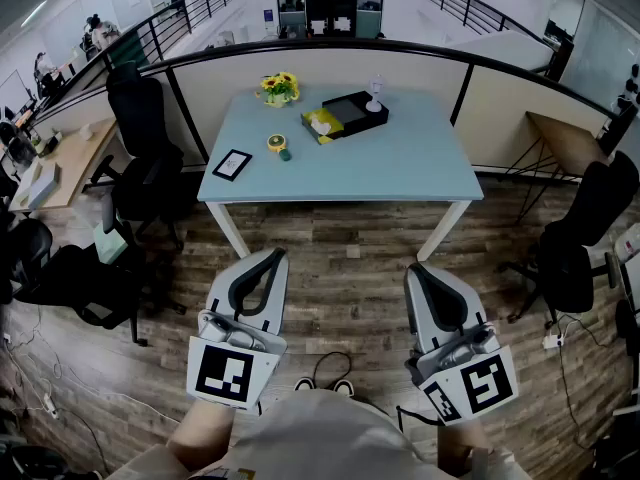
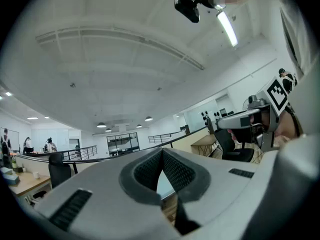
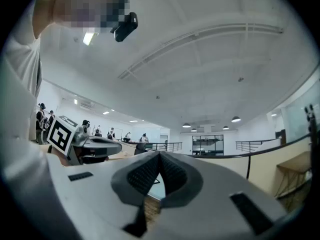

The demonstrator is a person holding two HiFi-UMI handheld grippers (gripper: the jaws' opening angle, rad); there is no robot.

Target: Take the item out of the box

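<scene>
Both the left hand-held gripper (image 1: 279,254) and right hand-held gripper (image 1: 411,269) sit pressed together; only the head view shows the box (image 1: 352,111).

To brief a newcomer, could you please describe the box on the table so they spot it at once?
Find the light blue table before the curved partition. Near its far edge, right of the yellow flowers, lies the box. It alone is black with a yellow part at its left; the black frame lies near the left edge.
</scene>
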